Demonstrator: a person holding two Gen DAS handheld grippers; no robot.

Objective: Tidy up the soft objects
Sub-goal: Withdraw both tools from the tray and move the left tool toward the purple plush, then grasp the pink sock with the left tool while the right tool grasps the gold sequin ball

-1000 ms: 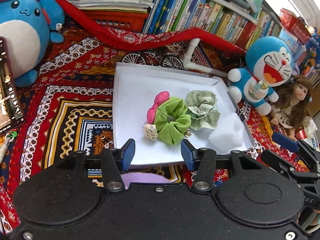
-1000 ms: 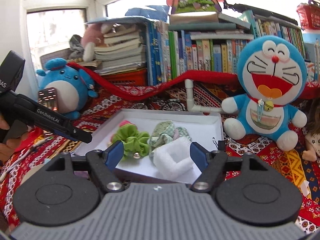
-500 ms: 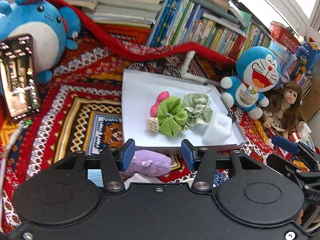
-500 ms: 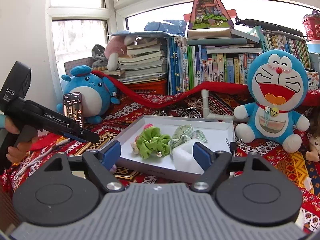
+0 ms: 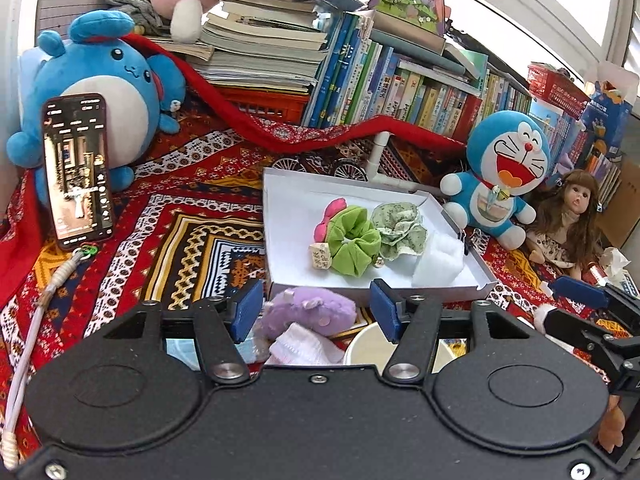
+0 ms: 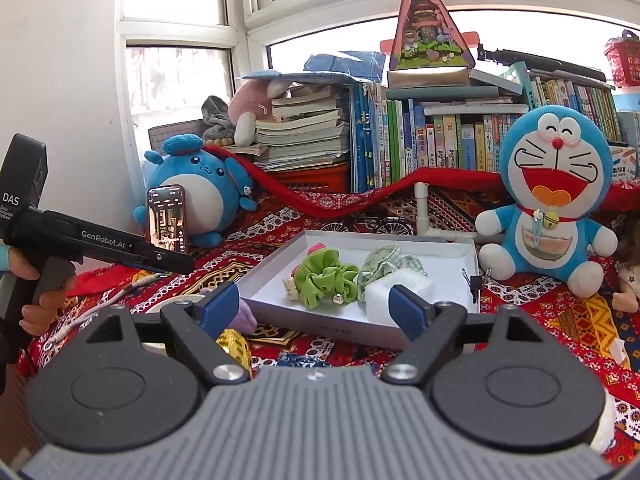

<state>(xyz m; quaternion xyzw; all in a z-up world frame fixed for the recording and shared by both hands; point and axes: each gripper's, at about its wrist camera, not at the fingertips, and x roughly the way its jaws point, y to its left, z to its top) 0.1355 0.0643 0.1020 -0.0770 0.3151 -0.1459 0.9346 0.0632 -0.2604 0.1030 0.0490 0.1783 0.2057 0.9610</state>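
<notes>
Tabletop [image 5: 192, 216] carries the white tray [image 5: 288, 216], already holding a foam block [image 5: 438, 266], green scrunchie [image 5: 354, 246] and floral scrunchie [image 5: 400, 226]. Purple plush [image 5: 310, 310] lies outside between the empty, apart left tongs [image 5: 316, 312]; right tongs [image 6: 314, 306] likewise apart.

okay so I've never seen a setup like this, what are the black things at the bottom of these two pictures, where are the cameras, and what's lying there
Each picture comes from a camera mounted on a hand-held grasping tool, looking forward along its two blue-padded fingers. A person holds one in each hand. The left tool and the right tool are both open and hold nothing. In the right-hand view you can see the left one from the side. On the patterned cloth sits a white tray holding a green scrunchie, a floral scrunchie and a white foam piece. A purple plush lies just in front of the tray, between the left tool's fingers.
</notes>
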